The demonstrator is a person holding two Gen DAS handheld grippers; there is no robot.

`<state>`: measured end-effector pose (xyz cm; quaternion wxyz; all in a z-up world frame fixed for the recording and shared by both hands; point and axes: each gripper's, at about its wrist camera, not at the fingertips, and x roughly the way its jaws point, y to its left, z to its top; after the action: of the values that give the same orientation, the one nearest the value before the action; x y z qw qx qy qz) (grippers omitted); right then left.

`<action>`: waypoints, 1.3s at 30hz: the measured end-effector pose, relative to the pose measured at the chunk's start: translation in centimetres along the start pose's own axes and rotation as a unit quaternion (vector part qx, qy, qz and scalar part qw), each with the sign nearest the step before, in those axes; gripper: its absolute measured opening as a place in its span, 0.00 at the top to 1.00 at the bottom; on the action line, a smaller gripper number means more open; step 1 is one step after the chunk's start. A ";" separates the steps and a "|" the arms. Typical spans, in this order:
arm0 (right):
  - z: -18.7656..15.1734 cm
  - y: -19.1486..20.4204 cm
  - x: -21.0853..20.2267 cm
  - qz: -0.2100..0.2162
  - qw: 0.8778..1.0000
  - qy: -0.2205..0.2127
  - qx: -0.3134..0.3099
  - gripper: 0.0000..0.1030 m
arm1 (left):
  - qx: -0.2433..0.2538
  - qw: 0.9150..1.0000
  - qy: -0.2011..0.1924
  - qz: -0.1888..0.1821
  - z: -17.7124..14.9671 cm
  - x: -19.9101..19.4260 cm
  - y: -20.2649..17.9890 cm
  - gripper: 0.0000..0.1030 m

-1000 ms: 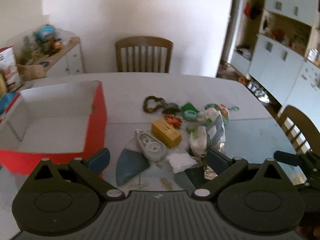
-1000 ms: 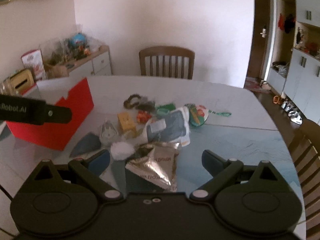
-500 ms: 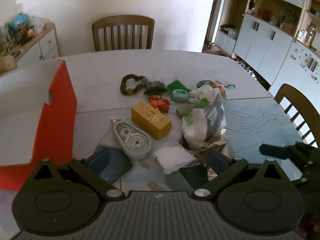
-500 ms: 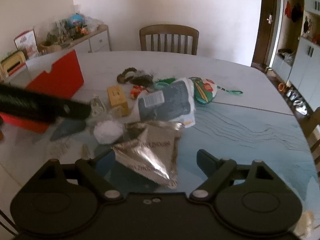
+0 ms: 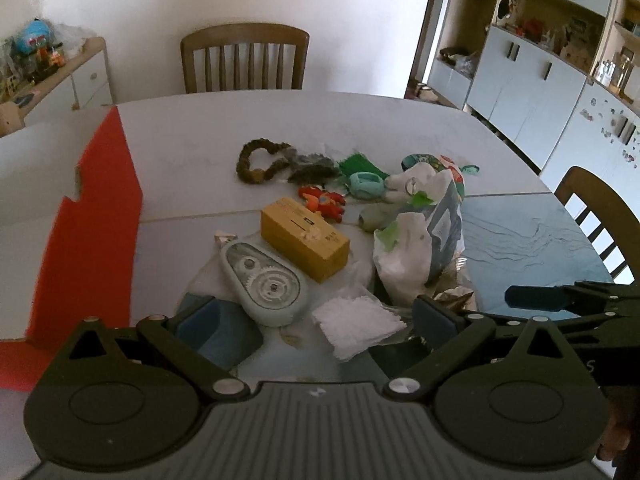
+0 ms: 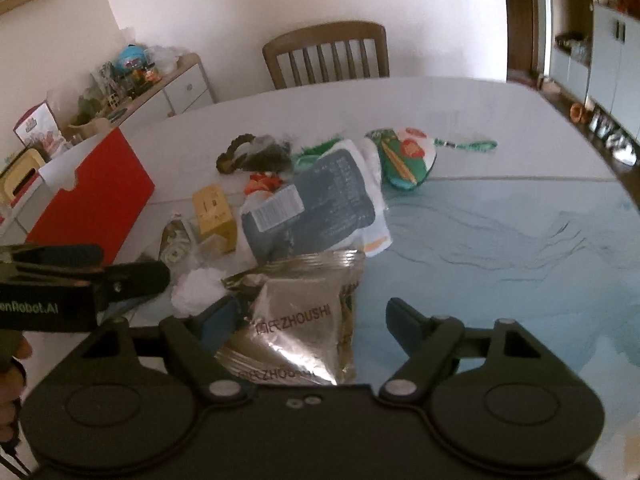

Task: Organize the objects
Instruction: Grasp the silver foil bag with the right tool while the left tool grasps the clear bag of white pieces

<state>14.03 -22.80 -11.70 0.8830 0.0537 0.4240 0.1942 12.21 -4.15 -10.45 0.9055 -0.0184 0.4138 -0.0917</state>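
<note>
A pile of small objects lies mid-table. My left gripper (image 5: 316, 316) is open and empty, low over a pale green tape dispenser (image 5: 266, 282) and a white tissue (image 5: 358, 326), with a yellow box (image 5: 304, 238) just beyond. My right gripper (image 6: 316, 322) is open, with a silver foil packet (image 6: 300, 320) lying between its fingers, untouched by the pads as far as I can see. A dark grey pouch (image 6: 320, 206) lies behind the packet. The red and white box (image 5: 86, 216) stands open at the left.
Further back lie a braided brown ring (image 5: 260, 160), a green ring (image 5: 364, 184), a red toy (image 5: 324, 202) and a round embroidered pouch (image 6: 406, 158). Wooden chairs (image 5: 244, 58) stand at the far side and right. A sideboard (image 6: 160, 92) stands at the left.
Both grippers moved forward and down toward the pile. The left one swung right, away from the red box. The foil packet now sits deeper between the right fingers.
</note>
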 end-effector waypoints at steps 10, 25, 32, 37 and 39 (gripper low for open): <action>-0.3 -0.8 1.6 0.019 0.999 0.031 0.034 0.39 | -0.026 0.999 0.031 -0.015 0.4 2.1 0.0 0.03; -1.0 -1.3 -0.7 -0.012 0.999 0.025 -0.032 0.55 | 0.005 0.999 0.050 -0.021 0.0 4.1 -2.4 0.16; -1.1 -1.0 -0.9 -0.022 0.999 0.023 -0.036 0.56 | 0.010 0.998 0.055 -0.021 -0.2 4.3 -2.6 0.37; -1.3 -0.7 -1.1 -0.029 0.999 0.024 -0.040 0.57 | 0.010 0.998 0.051 -0.029 -0.2 4.1 -2.3 0.45; -1.3 -0.6 -1.2 -0.031 0.998 0.023 -0.038 0.58 | 0.009 0.998 0.051 -0.029 -0.2 4.0 -2.1 0.46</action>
<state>12.48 -23.93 -11.81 0.8798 0.0018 0.4383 0.1840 14.30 -6.97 -13.34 0.8806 -0.0179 0.4575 -0.1220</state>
